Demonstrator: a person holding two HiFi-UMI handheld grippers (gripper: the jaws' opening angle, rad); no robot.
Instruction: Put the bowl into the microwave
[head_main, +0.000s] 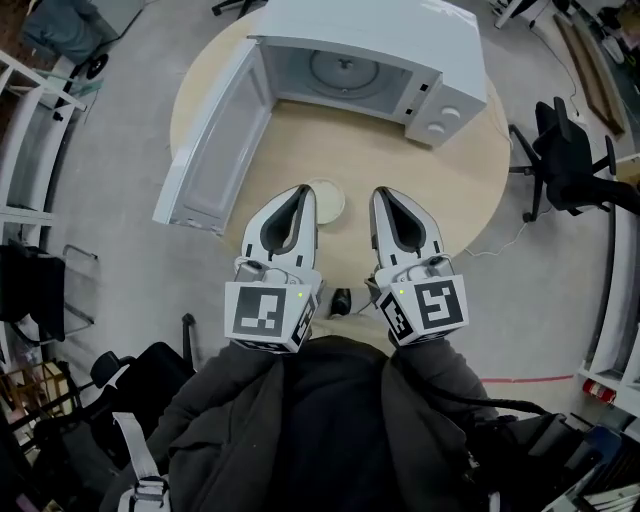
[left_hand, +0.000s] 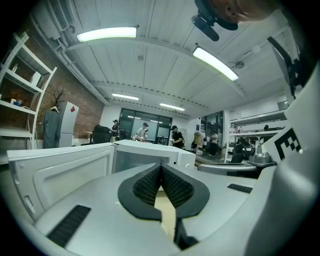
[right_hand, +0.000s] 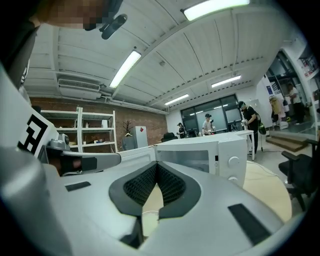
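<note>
A small cream bowl (head_main: 328, 200) sits on the round wooden table (head_main: 460, 190), partly hidden behind my left gripper's tip. The white microwave (head_main: 400, 60) stands at the table's far side with its door (head_main: 210, 150) swung wide open to the left and the glass turntable (head_main: 345, 72) visible inside. My left gripper (head_main: 303, 192) is shut and empty, its tip just left of the bowl. My right gripper (head_main: 383, 196) is shut and empty too, a little to the right of the bowl. In the right gripper view the bowl's rim (right_hand: 146, 210) shows below the closed jaws.
The open microwave door overhangs the table's left edge. A black office chair (head_main: 570, 160) stands to the right of the table. Shelving (head_main: 30, 120) and black bags (head_main: 60, 380) crowd the left side. People stand far off in the room (left_hand: 142, 132).
</note>
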